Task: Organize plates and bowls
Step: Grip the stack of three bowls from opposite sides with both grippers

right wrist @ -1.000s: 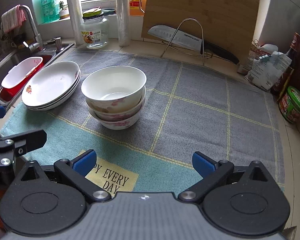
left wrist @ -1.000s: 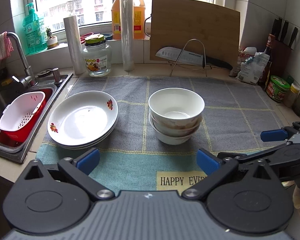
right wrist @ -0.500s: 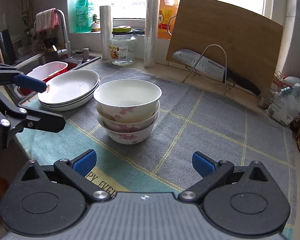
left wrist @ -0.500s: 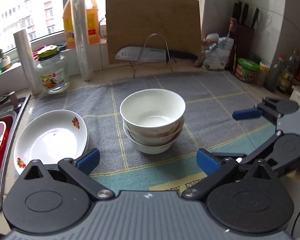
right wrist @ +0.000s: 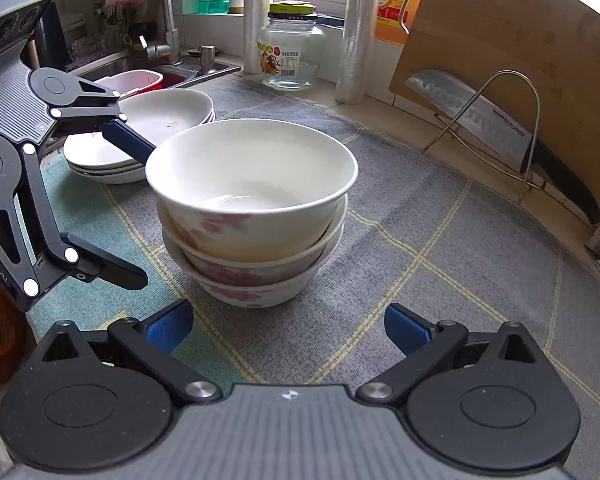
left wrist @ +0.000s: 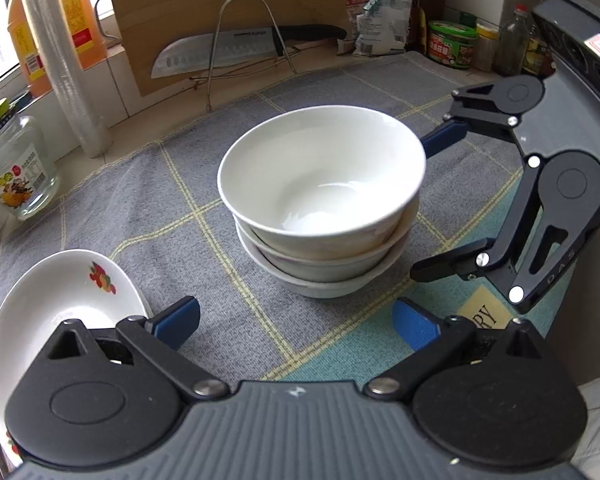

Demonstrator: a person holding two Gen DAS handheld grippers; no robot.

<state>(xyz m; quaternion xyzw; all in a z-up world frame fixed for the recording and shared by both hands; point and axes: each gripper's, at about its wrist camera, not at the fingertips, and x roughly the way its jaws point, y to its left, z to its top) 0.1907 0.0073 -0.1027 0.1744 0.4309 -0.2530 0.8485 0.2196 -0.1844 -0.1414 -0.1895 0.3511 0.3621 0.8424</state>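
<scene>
Bowls (left wrist: 320, 200) on grey checked mat (left wrist: 140, 208)

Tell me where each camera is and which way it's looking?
Left wrist: on the left gripper, looking forward and right at the bowl stack; its own open fingers and the right gripper show.
Right wrist: on the right gripper, looking forward and left at the stack, with the left gripper in view.
Both share the stack, plates, knife.

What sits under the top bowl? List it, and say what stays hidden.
Under the top bowl sit two more nested bowls, pink flowers on their outsides, on the grey mat. Only their rims and outer walls show; their insides are covered.
</scene>
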